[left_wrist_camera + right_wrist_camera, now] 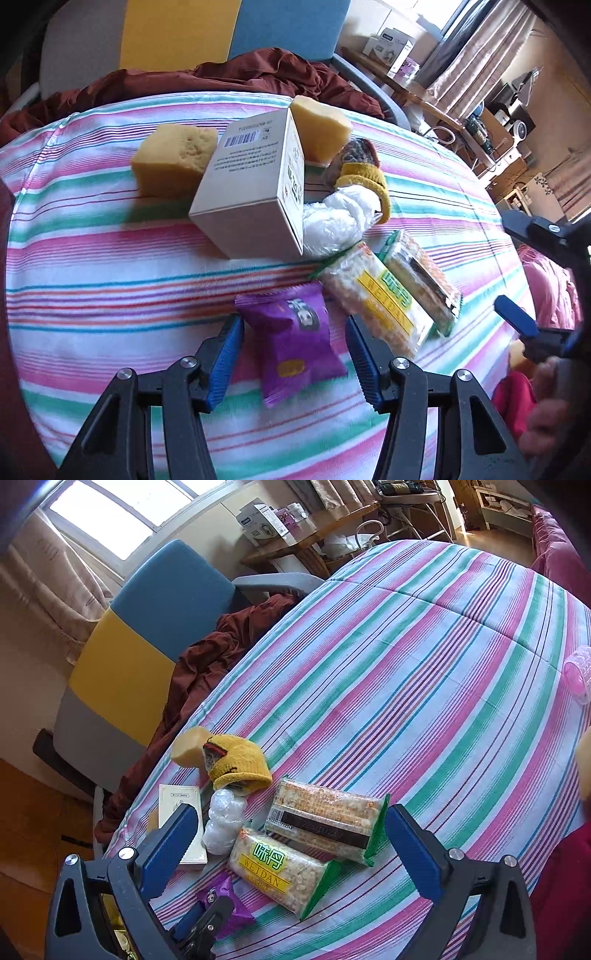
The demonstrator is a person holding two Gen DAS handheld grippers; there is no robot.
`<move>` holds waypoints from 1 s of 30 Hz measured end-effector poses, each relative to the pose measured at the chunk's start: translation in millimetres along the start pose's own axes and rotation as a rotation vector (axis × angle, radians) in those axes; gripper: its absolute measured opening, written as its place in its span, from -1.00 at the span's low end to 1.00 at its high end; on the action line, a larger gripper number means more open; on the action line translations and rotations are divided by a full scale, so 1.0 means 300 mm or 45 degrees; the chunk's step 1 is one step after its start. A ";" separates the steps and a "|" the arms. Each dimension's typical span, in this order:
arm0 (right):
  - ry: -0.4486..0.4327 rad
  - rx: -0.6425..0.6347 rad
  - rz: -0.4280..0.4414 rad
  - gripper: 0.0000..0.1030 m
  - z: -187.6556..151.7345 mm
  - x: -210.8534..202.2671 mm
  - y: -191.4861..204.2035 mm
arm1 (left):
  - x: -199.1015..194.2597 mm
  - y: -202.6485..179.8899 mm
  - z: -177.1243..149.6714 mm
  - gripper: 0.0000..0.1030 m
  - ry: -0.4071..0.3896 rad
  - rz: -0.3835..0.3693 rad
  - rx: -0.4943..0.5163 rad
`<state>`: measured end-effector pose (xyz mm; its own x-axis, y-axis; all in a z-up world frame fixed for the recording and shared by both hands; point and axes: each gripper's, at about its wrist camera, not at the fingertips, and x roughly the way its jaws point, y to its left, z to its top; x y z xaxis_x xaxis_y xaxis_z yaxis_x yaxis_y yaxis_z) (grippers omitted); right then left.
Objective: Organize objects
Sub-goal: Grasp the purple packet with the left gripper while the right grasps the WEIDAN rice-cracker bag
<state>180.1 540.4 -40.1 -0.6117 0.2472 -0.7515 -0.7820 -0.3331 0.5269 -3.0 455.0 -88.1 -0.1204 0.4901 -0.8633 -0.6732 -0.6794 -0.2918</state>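
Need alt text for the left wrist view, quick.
Left gripper jaws straddle a purple snack packet on a striped cloth. Beyond lie two rice-cake packs, a white box and two sponges.

A purple snack packet [295, 338] is lying flat on the striped bedspread. Beyond it, two clear rice-cracker packs [384, 306] with green ends are lying side by side, touching. A white box [251, 192] is sitting tilted, leaning against two yellow sponge blocks [173, 160]. Beside the box, a crumpled clear plastic bag [338, 219] is resting against a yellow knitted hat [240, 766].
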 end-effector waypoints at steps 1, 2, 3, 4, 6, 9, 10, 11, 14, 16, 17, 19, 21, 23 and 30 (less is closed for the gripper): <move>0.001 -0.005 0.006 1.00 0.000 0.000 0.002 | 0.019 0.000 0.004 0.09 0.016 0.008 0.003; 0.002 -0.011 0.010 1.00 0.000 0.001 0.005 | 0.031 -0.001 0.004 0.07 0.013 0.014 0.011; 0.004 -0.021 0.011 0.98 -0.001 0.002 0.010 | 0.027 -0.006 0.002 -0.07 -0.016 0.029 0.046; 0.007 -0.037 0.011 0.97 -0.002 0.004 0.017 | 0.024 -0.010 -0.003 -0.08 -0.027 0.039 0.090; 0.022 -0.071 0.019 0.91 -0.006 0.012 0.032 | 0.010 0.001 -0.027 -0.14 -0.053 0.033 0.147; 0.084 -0.145 0.042 0.86 -0.019 0.042 0.069 | -0.021 0.029 -0.070 -0.16 -0.095 0.059 0.226; 0.110 -0.178 0.057 0.85 -0.027 0.053 0.085 | -0.033 0.042 -0.090 -0.16 -0.111 0.066 0.249; 0.134 -0.212 0.066 0.83 -0.036 0.063 0.101 | -0.046 0.055 -0.110 -0.16 -0.125 0.072 0.264; 0.192 -0.327 0.059 0.80 -0.070 0.091 0.154 | -0.082 0.094 -0.167 -0.15 -0.158 0.067 0.279; 0.220 -0.391 0.038 0.78 -0.091 0.109 0.179 | -0.102 0.111 -0.199 -0.15 -0.174 0.053 0.285; 0.230 -0.420 0.017 0.77 -0.101 0.119 0.189 | -0.109 0.118 -0.213 -0.15 -0.180 0.046 0.289; 0.254 -0.472 -0.030 0.77 -0.119 0.142 0.202 | -0.125 0.136 -0.237 -0.15 -0.188 0.031 0.288; 0.285 -0.512 -0.066 0.77 -0.135 0.169 0.211 | -0.136 0.155 -0.255 -0.15 -0.196 0.014 0.280; 0.316 -0.544 -0.096 0.77 -0.146 0.194 0.215 | -0.144 0.171 -0.264 -0.15 -0.199 -0.002 0.278; 0.342 -0.676 -0.276 0.77 -0.179 0.263 0.214 | -0.149 0.196 -0.268 -0.15 -0.212 -0.030 0.284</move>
<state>88.2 489.7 -86.8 -0.3404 0.1458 -0.9289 -0.6763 -0.7243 0.1341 21.7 349.2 -99.7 -0.2086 0.6001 -0.7723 -0.8193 -0.5385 -0.1972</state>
